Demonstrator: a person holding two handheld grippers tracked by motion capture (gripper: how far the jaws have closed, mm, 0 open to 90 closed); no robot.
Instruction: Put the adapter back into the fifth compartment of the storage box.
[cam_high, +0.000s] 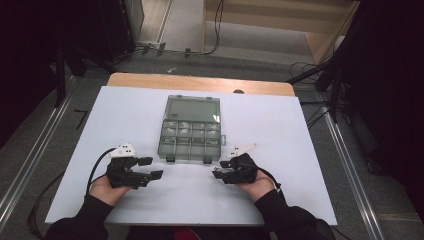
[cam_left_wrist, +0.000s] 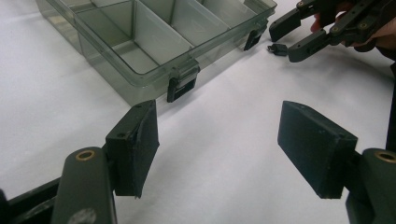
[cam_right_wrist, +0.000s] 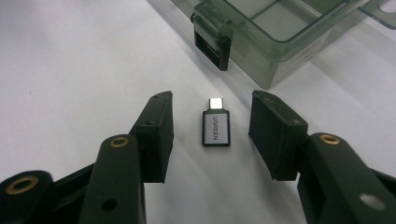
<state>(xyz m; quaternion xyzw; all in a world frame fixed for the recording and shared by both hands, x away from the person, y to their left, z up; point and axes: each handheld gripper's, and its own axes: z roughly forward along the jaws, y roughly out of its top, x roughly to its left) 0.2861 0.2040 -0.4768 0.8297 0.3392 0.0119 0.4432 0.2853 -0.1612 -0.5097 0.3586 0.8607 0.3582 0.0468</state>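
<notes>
A small grey USB adapter (cam_right_wrist: 216, 128) lies flat on the white table cover, its plug end pointing toward the box. My right gripper (cam_right_wrist: 210, 135) is open, one jaw on each side of the adapter, neither touching it. In the high view the right gripper (cam_high: 219, 169) sits just below the box's near right corner. A clear grey compartment box (cam_high: 190, 135) stands open in the middle, its lid (cam_high: 192, 107) folded back. My left gripper (cam_high: 151, 168) is open and holds nothing, below the box's near left corner. From the left gripper (cam_left_wrist: 224, 149) view, the adapter (cam_left_wrist: 279, 49) shows by the right gripper (cam_left_wrist: 289, 35).
The box has several compartments that look bare, and two black latches (cam_right_wrist: 212, 42) on its near wall. The white cover (cam_high: 125, 115) spans the table, with a wooden strip (cam_high: 200, 82) at the far edge. Cables and dark stands ring the table on the floor.
</notes>
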